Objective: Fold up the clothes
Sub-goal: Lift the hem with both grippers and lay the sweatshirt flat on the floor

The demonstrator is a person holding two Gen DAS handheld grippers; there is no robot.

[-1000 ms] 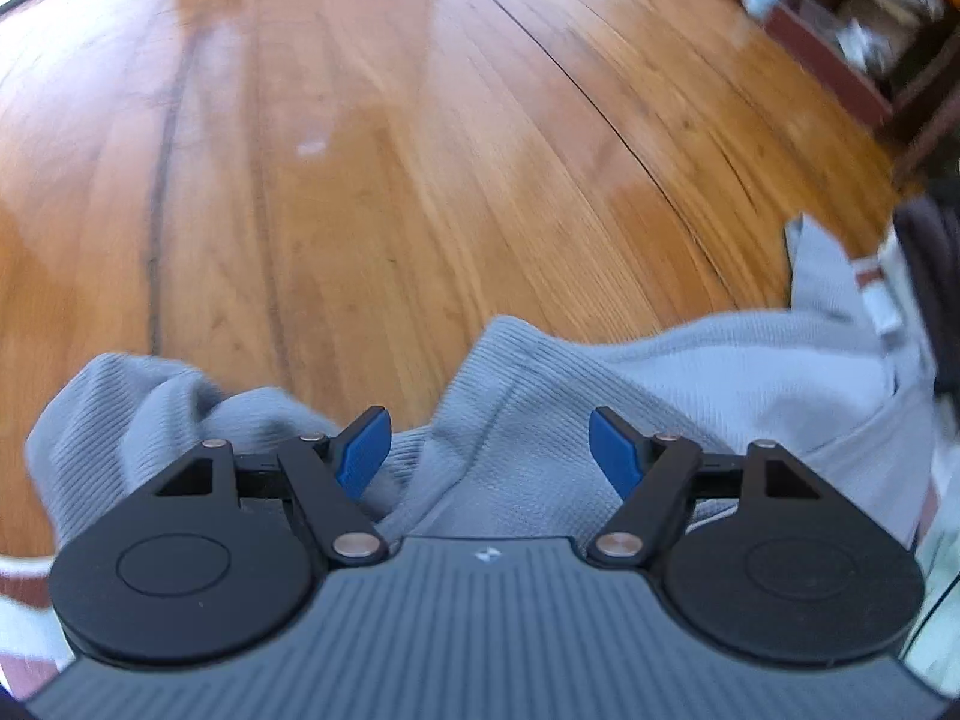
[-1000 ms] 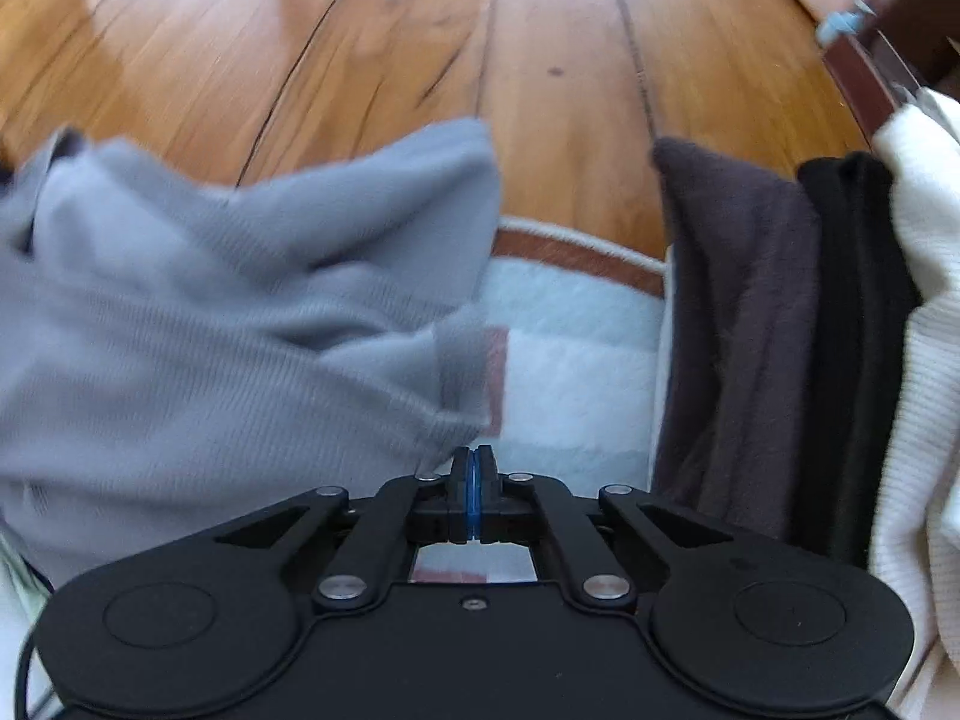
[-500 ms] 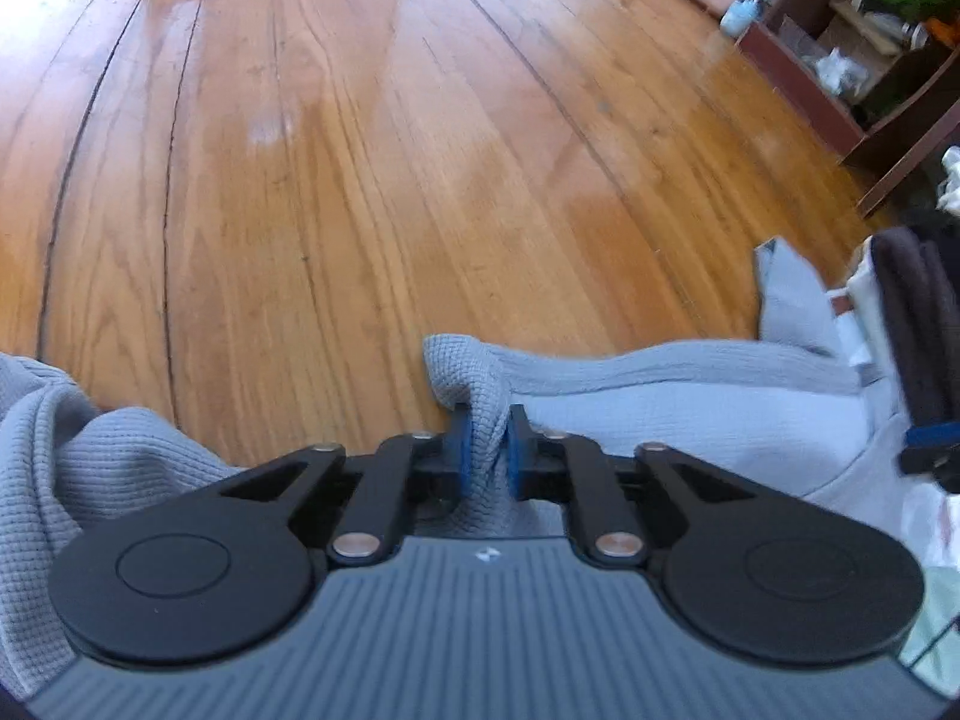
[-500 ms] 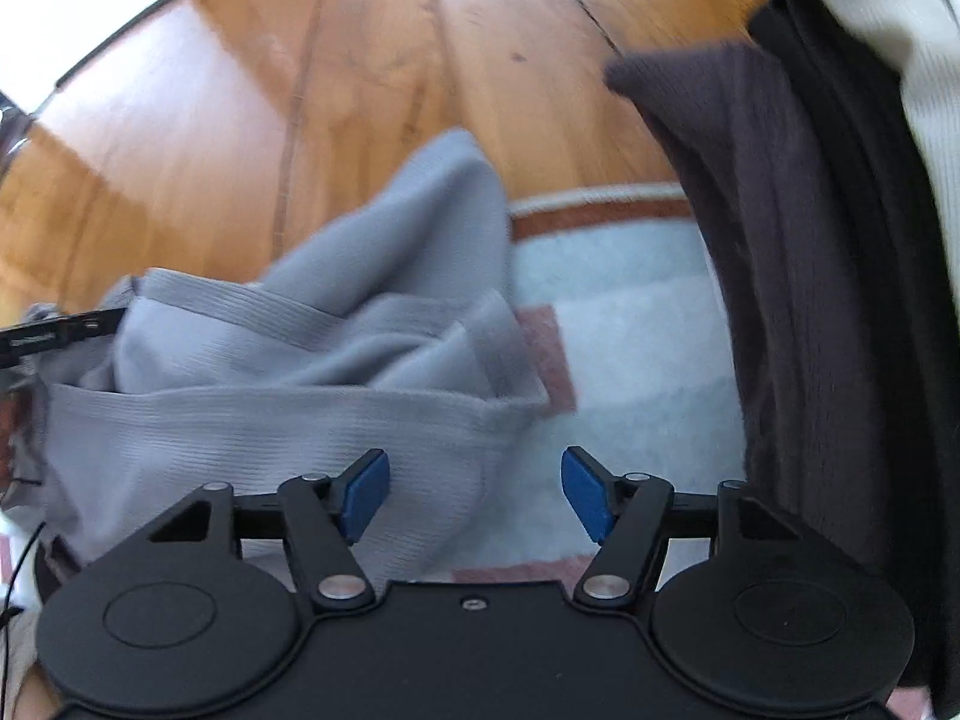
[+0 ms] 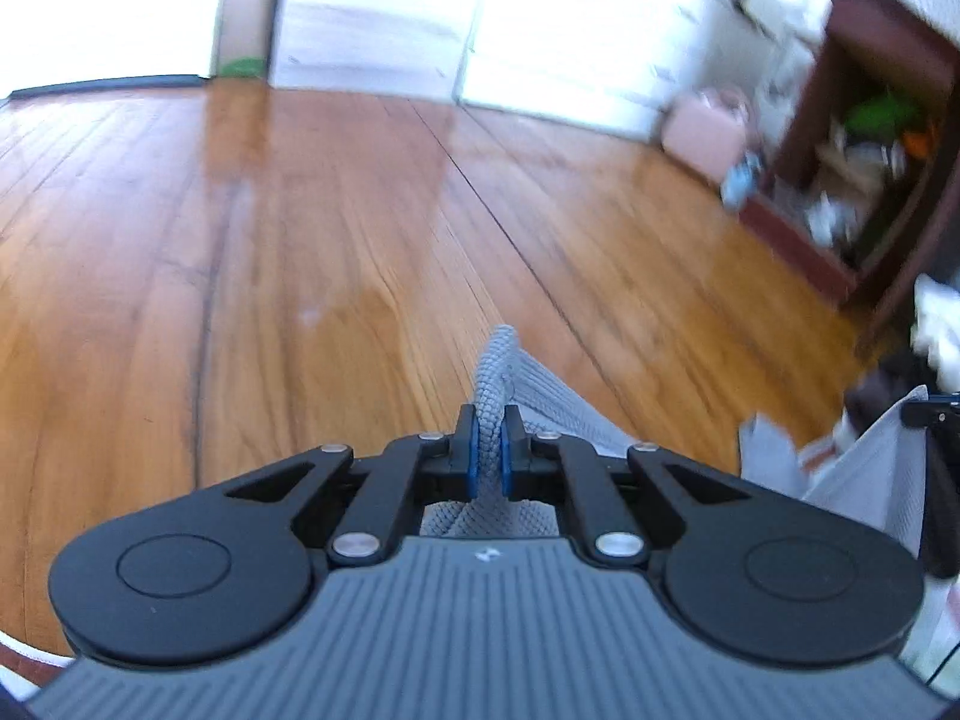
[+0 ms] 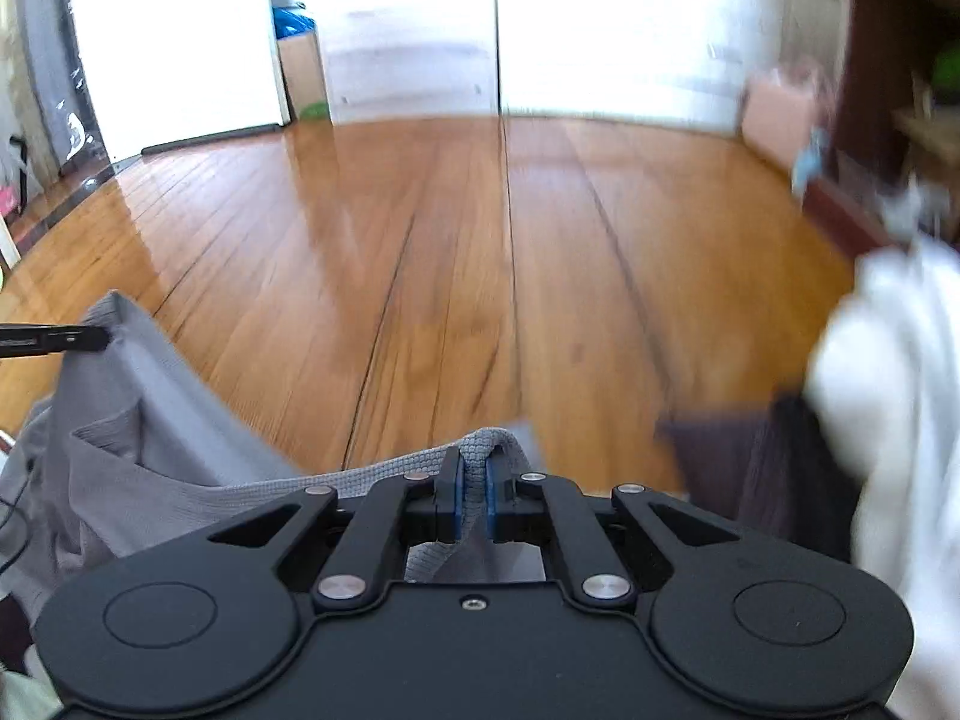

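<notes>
a: where's your left gripper (image 5: 489, 450) right now?

b: held level, pointing out along the floor. my two blue pads (image 5: 473, 456) are pressed together on a fold of the grey garment (image 5: 543, 387), the cloth bunched up between them and rising past the tips.

a: and the right gripper (image 6: 471, 495)?

b: same story. its jaws are pinched on another edge of that garment, the knit looped over the top of the fingers (image 6: 456, 495). it's also held roughly level (the view is blurred at the edges, so i can't say more about tilt).

a: can you see one from the other?

b: yes, my left one's dark tip shows at the far left of the right view, cloth stretched between us.
</notes>
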